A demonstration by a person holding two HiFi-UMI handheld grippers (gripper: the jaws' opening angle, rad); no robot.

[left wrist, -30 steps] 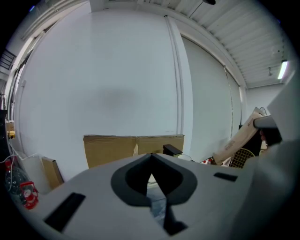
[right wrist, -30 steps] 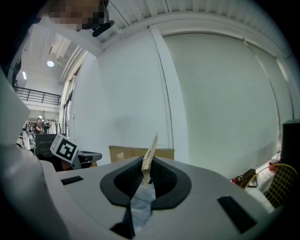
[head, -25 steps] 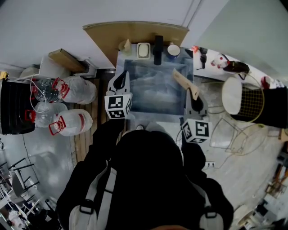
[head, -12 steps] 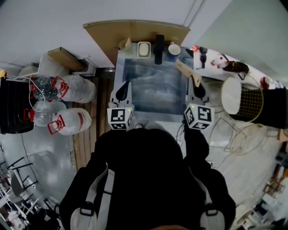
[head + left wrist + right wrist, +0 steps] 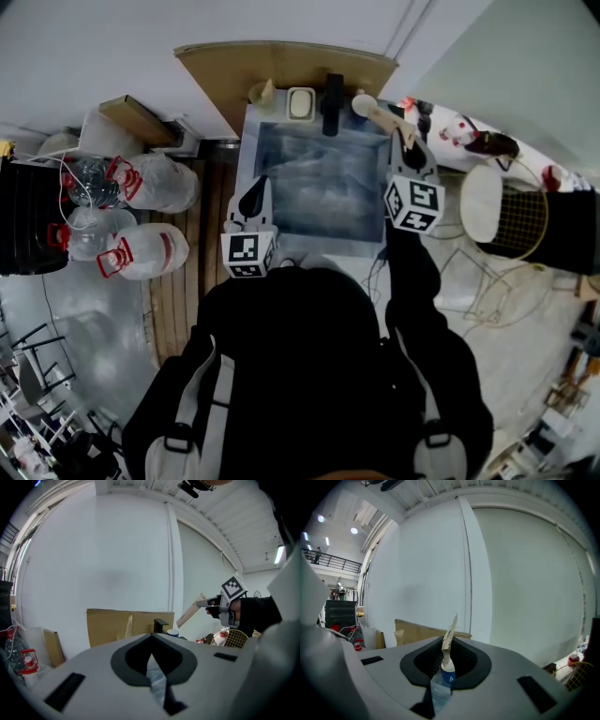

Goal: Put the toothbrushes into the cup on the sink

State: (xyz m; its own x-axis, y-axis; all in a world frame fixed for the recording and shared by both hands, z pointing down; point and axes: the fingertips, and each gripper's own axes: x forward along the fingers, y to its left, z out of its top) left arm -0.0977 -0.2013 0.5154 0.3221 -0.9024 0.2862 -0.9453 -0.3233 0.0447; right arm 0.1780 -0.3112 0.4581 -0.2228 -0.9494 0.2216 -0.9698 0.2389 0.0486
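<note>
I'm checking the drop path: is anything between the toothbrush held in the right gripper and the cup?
Nothing visible does. The toothbrush has its tip at the open mouth of the cup; the faucet stands beside the cup, clear of the path.

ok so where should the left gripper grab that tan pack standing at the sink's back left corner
Probably its upper half, coming from the front: the tan pack stands nearly upright before the cardboard, so its top is free. The left gripper, jaws together and empty, would have to open first.
</note>
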